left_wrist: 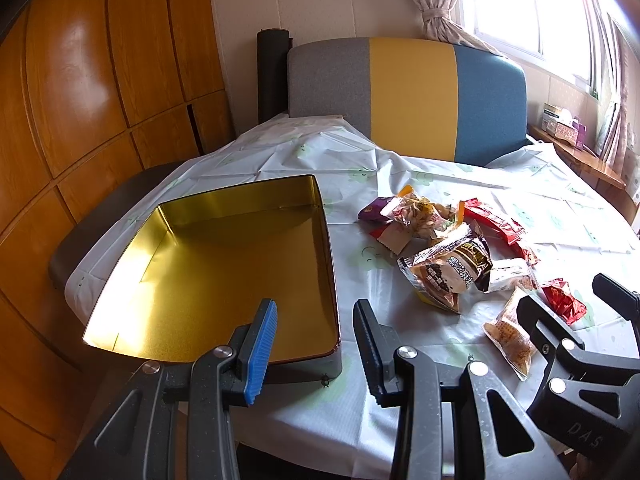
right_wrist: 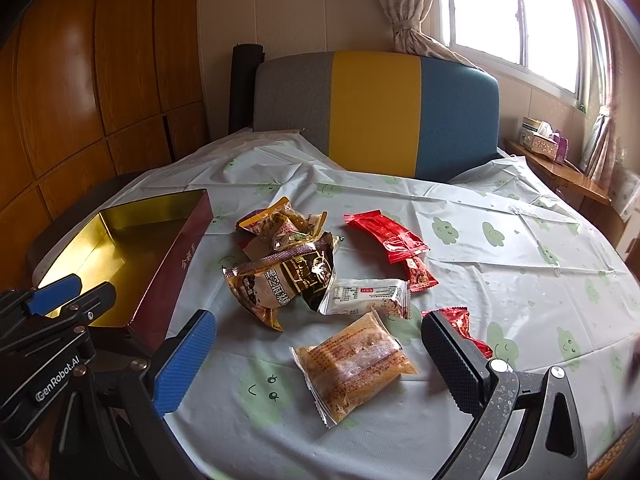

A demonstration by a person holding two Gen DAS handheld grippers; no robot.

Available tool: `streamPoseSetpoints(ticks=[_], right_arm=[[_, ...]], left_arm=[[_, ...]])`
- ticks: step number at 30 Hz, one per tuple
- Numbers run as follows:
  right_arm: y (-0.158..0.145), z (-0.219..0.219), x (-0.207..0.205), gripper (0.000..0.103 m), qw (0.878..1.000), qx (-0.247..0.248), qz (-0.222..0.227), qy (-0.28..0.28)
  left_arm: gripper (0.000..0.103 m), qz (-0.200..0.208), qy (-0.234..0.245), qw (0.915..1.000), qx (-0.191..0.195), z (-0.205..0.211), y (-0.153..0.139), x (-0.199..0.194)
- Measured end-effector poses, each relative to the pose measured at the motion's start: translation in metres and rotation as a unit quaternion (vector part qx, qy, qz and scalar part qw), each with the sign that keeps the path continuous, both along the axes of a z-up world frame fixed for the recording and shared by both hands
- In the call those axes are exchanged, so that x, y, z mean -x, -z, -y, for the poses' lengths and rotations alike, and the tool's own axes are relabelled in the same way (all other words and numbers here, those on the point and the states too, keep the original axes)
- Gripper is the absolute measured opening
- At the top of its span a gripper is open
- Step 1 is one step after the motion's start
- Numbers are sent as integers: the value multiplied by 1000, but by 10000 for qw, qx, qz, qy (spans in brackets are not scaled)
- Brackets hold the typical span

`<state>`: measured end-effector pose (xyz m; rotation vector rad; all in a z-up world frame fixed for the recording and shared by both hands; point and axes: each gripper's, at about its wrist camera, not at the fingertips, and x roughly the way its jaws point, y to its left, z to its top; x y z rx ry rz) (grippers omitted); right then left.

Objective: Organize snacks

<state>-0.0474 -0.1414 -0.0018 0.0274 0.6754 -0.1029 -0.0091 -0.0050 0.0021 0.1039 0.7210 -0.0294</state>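
Room: Daylight is pouring through a curtained window (right_wrist: 500, 12) onto a bench (right_wrist: 500, 280) draped in a pale cloth printed with green smiling clouds; a sofa back (right_wrist: 376, 112) in grey, yellow and blue is standing against its far edge, with wood panelling (left_wrist: 100, 80) running along the left wall.

Tin: An open tin (left_wrist: 224, 264) with a gold lining is sitting empty at the bench's left edge, its mouth facing up, seemingly waiting to receive the packets.

Snacks: The snacks are lying loose in a heap toward the middle of the bench, well apart from the tin's inside. A large brown-and-black packet (right_wrist: 280, 280) is resting on top of smaller ones, a white packet (right_wrist: 368, 296) is lying just beside it, two red packets (right_wrist: 384, 232) are trailing toward the far side, and a clear orange-brown packet (right_wrist: 352, 364) is lying nearest the near edge.

Left tool: The left tool (left_wrist: 316, 344) is hovering over the tin's near right corner, its jaws standing narrowly apart with nothing between them, apparently idling.

Right tool: The right tool (right_wrist: 316, 360) is holding its jaws spread as wide as they go, framing the orange-brown packet, one pad at each side and neither pressing on it.

Stage: Sorting appears to be only beginning, since the tin is holding nothing.

Next call: Closing on the slippery wrapper without crushing the contents is looking like the delicate part.
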Motion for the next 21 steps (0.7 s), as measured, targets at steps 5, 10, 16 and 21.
streamPoseSetpoints(ticks=[5, 10, 16, 21], right_arm=[[1, 1, -2, 103, 10000, -11, 17, 14], [-2, 6, -2, 103, 10000, -45, 9, 58], [-5, 19, -6, 103, 9999, -44, 46, 132], [-20, 56, -18, 103, 9989, -455, -37, 103]], left_arm=[[40, -7, 37, 10000, -29, 5, 2, 0], [40, -27, 73, 10000, -41, 7, 2, 0], [40, -142, 168, 9998, -16, 9, 5, -3], [41, -403, 560, 9974, 204, 14, 12, -6]])
